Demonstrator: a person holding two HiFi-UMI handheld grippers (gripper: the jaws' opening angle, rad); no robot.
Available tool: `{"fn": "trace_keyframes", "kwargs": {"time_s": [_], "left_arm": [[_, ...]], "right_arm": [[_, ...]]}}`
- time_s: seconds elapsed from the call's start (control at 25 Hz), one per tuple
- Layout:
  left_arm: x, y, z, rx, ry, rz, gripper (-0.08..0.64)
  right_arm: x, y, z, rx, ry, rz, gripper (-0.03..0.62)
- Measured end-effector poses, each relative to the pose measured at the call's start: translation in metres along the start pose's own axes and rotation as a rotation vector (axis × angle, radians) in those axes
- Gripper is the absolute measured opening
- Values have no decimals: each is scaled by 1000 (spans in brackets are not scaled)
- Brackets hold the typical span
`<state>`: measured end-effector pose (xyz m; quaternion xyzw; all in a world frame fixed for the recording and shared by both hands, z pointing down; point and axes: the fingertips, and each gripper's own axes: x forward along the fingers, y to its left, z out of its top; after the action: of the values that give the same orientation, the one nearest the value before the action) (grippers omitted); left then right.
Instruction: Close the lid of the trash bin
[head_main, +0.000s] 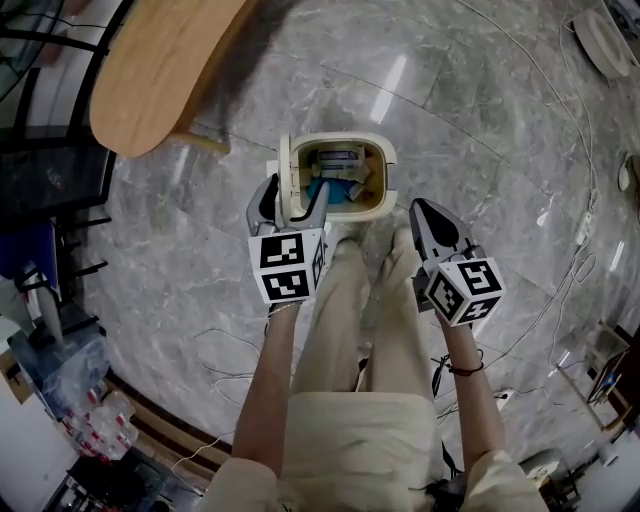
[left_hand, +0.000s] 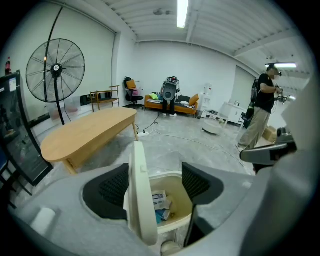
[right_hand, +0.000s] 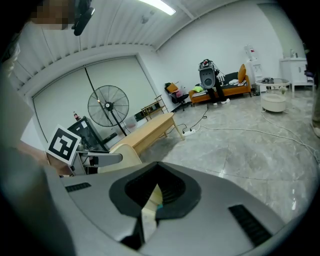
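The cream trash bin (head_main: 372, 150) stands on the marble floor ahead of the person's legs, with paper and blue trash inside. Its lid (head_main: 285, 180) stands upright on the bin's left side. My left gripper (head_main: 295, 192) is open and straddles that lid's edge. In the left gripper view the lid (left_hand: 140, 200) rises between the two dark pads (left_hand: 109, 187), close to the left one and apart from the right one, with the bin's inside (left_hand: 170, 197) beyond. My right gripper (head_main: 422, 212) is shut and hangs just right of the bin, holding nothing; its jaws (right_hand: 155, 192) meet.
A long oval wooden table (head_main: 160, 60) stands to the far left of the bin. Cables (head_main: 565, 280) trail over the floor at right. A standing fan (left_hand: 55, 70) and a standing person (left_hand: 260, 115) are farther off. Black racks (head_main: 50, 180) line the left.
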<state>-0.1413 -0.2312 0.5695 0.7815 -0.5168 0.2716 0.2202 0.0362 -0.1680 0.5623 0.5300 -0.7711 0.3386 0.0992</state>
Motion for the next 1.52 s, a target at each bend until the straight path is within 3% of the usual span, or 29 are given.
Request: {"fn": "trace_keyframes", "kwargs": {"time_s": [0.36, 0.64, 1.04, 1.28, 1.52], "left_arm": [[12, -42, -5, 19, 18, 0, 325], [26, -70, -11, -10, 33, 31, 325], [44, -95, -19, -107, -8, 46, 325], [60, -111, -31, -164, -27, 33, 325], [78, -125, -45, -200, -16, -32, 324]], "right_arm": [[-23, -29, -12, 36, 45, 27, 5], [-33, -54, -14, 19, 85, 72, 5], [-38, -78, -21, -4, 137, 135, 5], [-42, -98, -25, -34, 132, 122, 5], [-41, -110, -45, -35, 160, 88, 5]]}}
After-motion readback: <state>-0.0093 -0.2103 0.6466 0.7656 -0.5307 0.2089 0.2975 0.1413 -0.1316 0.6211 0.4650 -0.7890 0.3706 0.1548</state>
